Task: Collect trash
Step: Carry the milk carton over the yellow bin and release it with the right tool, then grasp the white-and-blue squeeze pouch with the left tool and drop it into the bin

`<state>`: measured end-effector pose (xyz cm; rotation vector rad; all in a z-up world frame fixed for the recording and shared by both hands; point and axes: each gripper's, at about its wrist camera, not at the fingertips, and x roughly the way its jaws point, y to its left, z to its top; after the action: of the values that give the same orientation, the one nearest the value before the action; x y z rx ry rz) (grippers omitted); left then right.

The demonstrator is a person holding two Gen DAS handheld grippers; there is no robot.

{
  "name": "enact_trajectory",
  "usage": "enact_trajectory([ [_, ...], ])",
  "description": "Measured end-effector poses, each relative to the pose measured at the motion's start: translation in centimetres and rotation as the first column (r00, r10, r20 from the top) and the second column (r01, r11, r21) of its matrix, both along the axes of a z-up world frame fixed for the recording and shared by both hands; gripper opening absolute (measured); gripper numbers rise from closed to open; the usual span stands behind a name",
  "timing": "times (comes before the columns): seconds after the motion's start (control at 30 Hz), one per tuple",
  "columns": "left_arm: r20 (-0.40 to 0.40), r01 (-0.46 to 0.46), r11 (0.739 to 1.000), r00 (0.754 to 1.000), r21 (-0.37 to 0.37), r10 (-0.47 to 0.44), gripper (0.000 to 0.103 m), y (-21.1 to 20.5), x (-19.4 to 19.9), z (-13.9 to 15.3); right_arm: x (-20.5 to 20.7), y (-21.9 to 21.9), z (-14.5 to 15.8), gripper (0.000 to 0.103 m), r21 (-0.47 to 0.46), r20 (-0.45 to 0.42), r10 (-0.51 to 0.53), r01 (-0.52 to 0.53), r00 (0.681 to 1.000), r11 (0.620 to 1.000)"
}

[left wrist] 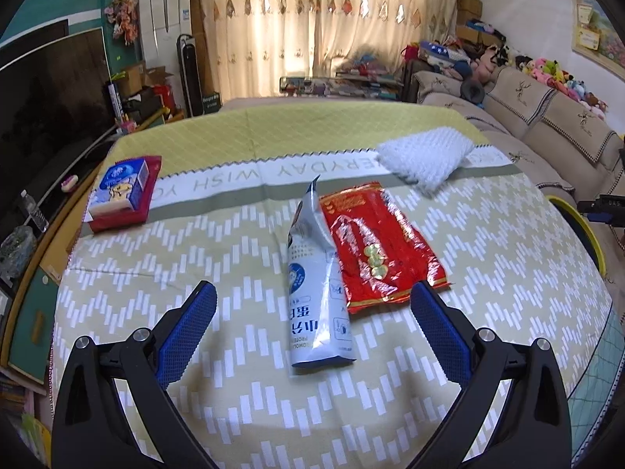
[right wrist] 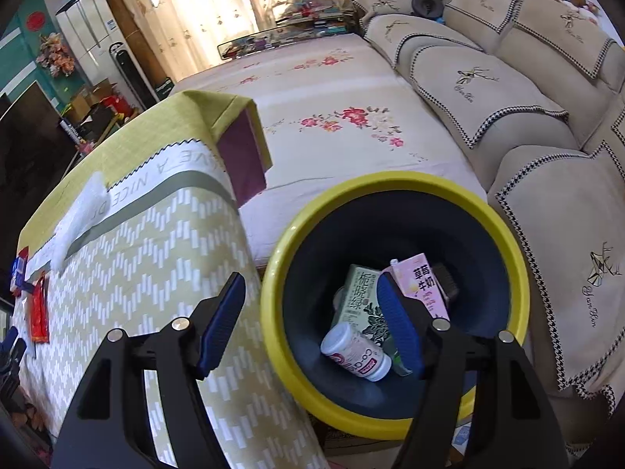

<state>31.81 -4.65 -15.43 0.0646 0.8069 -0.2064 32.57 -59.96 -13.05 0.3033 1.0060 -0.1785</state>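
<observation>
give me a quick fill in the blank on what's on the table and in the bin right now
1. The red wrapper lies on the table beside a tall white and ____ pouch.
2. The bin with the dark inside has a ____ rim.
3. The pink carton lies inside the ____.
4. The left gripper has its jaws ____, with nothing gripped.

Missing words: blue; yellow; bin; open

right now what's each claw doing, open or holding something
Left claw: open, holding nothing, above the white and blue snack pouch on the table.
Right claw: open, empty, over the yellow-rimmed dark bin.
</observation>
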Motion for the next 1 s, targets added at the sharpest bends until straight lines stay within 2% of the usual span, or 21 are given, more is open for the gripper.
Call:
enact_trajectory([
  [0.17, -0.052, -0.005, 1.0, 0.999, -0.014, 0.004, 0.076, 0.4, 0.6, -0.7, -0.4, 0.4, 0.4, 0.066, 0.006, 0.007, 0.015, -0.015, 1.0, 1.0],
  [0.33, -0.074, 0.044, 0.999, 0.996, 0.014, -0.043, 0.068, 0.0, 0.2, -1.1, -1.0, 0.4, 0.5, 0.066, 0.008, 0.005, 0.022, -0.022, 1.0, 1.0],
  [0.5, -0.099, 0.063, 0.996, 0.993, 0.057, -0.057, 0.055, -0.4, 0.4, -1.7, -1.4, 0.3, 0.4, 0.066, 0.014, 0.004, 0.02, -0.02, 1.0, 1.0],
  [0.67, -0.108, 0.071, 0.995, 0.992, 0.074, -0.062, 0.031, 0.1, 0.4, -1.5, -1.5, 0.6, 0.4, 0.066, 0.023, 0.004, 0.026, -0.026, 1.0, 0.999],
  [0.77, -0.115, 0.078, 0.994, 0.991, 0.079, -0.069, 0.023, 0.6, -0.1, -1.2, -1.6, 0.7, 0.4, 0.066, 0.027, 0.004, 0.031, -0.031, 1.0, 0.999],
  [1.0, -0.097, 0.043, 0.996, 0.995, 0.08, -0.035, 0.021, 1.6, -2.4, 0.3, -2.4, 0.9, 1.2, 0.066, 0.043, 0.035, 0.043, -0.044, 0.998, 0.998],
])
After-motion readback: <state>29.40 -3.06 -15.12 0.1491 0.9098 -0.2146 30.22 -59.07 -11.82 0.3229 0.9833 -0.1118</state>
